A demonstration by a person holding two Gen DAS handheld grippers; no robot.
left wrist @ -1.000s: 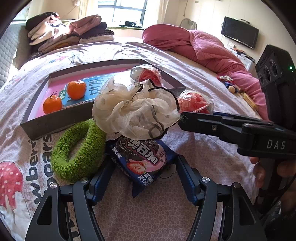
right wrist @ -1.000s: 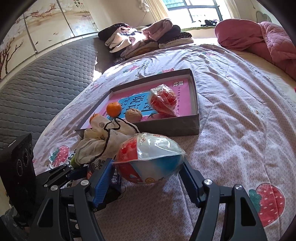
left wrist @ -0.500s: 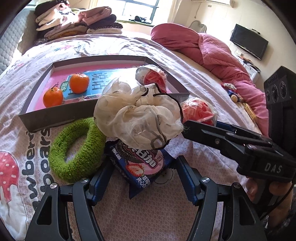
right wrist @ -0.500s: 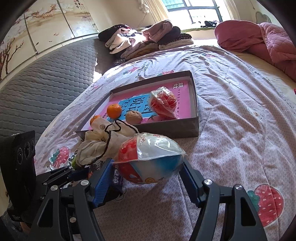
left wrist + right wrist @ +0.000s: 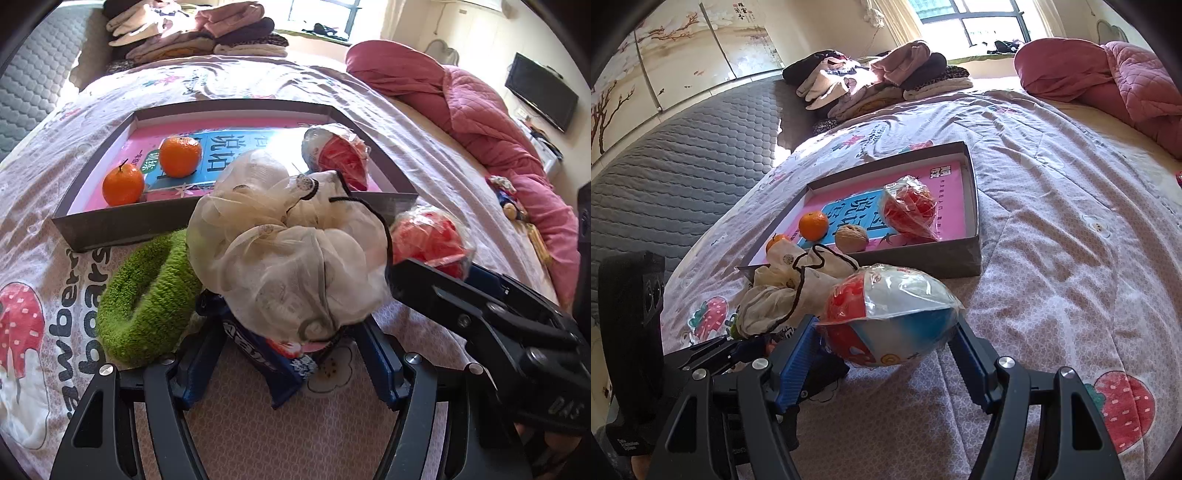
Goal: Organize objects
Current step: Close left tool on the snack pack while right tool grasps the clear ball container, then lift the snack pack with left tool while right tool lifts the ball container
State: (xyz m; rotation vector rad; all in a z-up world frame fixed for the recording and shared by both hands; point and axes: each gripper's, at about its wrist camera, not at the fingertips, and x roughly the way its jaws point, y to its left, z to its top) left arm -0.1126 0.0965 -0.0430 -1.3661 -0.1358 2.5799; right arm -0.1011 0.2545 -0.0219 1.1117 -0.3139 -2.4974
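Observation:
My left gripper [image 5: 288, 365] hangs over a blue cookie packet [image 5: 269, 356] on the bedsheet, and its jaws are opening. The packet lies between the blue pads [image 5: 195, 365] without being pressed. A white mesh drawstring bag [image 5: 288, 251] rests on the packet's far end. A green fuzzy ring [image 5: 144, 299] lies just to the left. My right gripper [image 5: 882, 354] is shut on a plastic-wrapped red, white and blue ball [image 5: 890, 321] close to the sheet. Beyond stands a grey box [image 5: 960, 258] holding a pink book, two oranges [image 5: 181, 157], a walnut [image 5: 851, 238] and another wrapped ball [image 5: 908, 212].
Folded clothes [image 5: 871, 81] are stacked at the head of the bed. A pink quilt [image 5: 480, 110] is bunched along the right side, with small toys [image 5: 506, 195] next to it. A quilted grey headboard [image 5: 665, 166] runs along the left.
The left gripper has rolled and tipped further down over the packet, so the mesh bag now hides most of the packet. The right gripper and its ball have not moved.

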